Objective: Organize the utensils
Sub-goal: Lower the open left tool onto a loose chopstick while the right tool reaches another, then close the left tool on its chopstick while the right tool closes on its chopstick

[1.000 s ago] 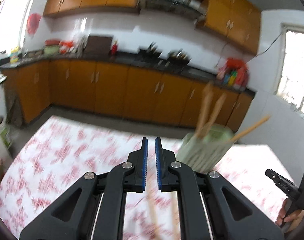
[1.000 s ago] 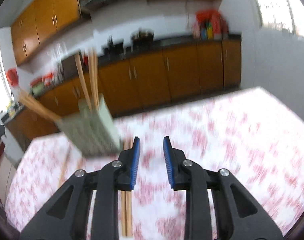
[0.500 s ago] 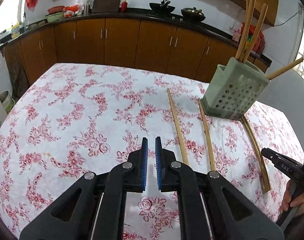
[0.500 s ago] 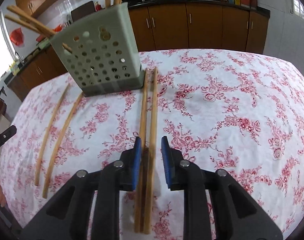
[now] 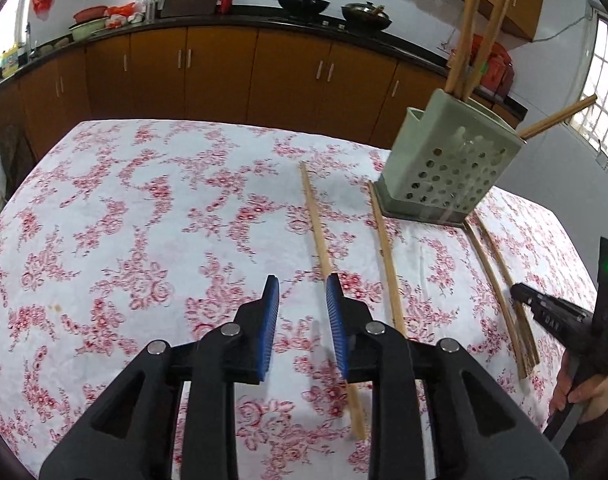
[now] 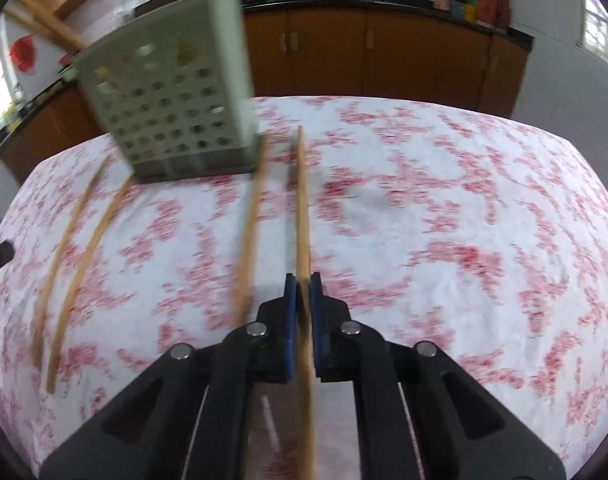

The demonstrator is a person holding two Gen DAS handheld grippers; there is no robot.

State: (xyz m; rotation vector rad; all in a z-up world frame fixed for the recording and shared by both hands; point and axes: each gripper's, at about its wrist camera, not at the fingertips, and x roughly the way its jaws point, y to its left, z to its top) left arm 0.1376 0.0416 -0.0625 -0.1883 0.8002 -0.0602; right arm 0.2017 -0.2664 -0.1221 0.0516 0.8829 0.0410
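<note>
Right wrist view: right gripper (image 6: pixel 301 282) is closed on a chopstick (image 6: pixel 301 208), which runs straight ahead along the fingers, tip toward the holder (image 6: pixel 171 100).
Left wrist view: left gripper (image 5: pixel 301 292) is open and empty, hovering over the tablecloth (image 5: pixel 123 220).
Nearest loose stick: left stick (image 5: pixel 324 248) passes just under the left gripper's right finger, long axis running forward and slightly leftward, near end below the finger, far end toward the holder.
Next stick: middle stick (image 5: pixel 386 256) lies just right of it, roughly parallel, far end touching the holder's base.
Right-side stick: blurred mate (image 6: pixel 249 232) lies just left of the held chopstick, far end by the holder's corner.
Holder: green, perforated, standing at the far side of the table with several sticks (image 5: pixel 470 28) already upright in it.
Key relation: held chopstick points at the holder, which sits ahead and to the left of the right fingers; likely it must be lifted and tipped upright over the opening.
Nearer hand: right for dropping; left for the next pickup.
Far: cabinets (image 5: pixel 223 68) and counter.
</note>
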